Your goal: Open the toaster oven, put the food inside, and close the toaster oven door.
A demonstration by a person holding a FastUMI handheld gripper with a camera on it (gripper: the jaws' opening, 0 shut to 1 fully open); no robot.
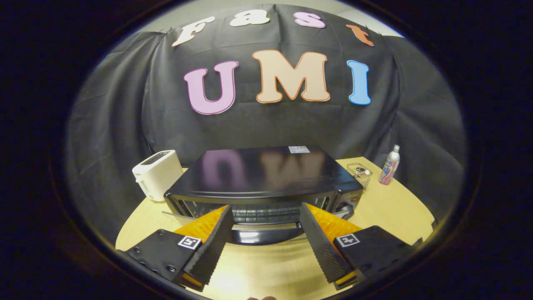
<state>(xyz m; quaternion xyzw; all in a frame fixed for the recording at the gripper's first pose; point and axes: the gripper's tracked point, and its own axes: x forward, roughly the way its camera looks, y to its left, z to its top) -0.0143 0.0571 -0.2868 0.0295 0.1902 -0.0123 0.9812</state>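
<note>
Hovering above the pale wooden table (pixel 387 208), the gripper (pixel 266 216) had its jaws spread, holding nothing, its fingertips at the glass front of the glossy black toaster oven (pixel 262 175). A white plastic toaster (pixel 157 174) stood left of it; a small wire basket (pixel 359 172) and a silver bottle (pixel 389 166) stood to the right.

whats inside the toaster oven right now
Through the open toaster oven, ahead of the open gripper and its spread fingers, a wire rack shows and no food on it. The oven's body hides the deeper and side parts.
</note>
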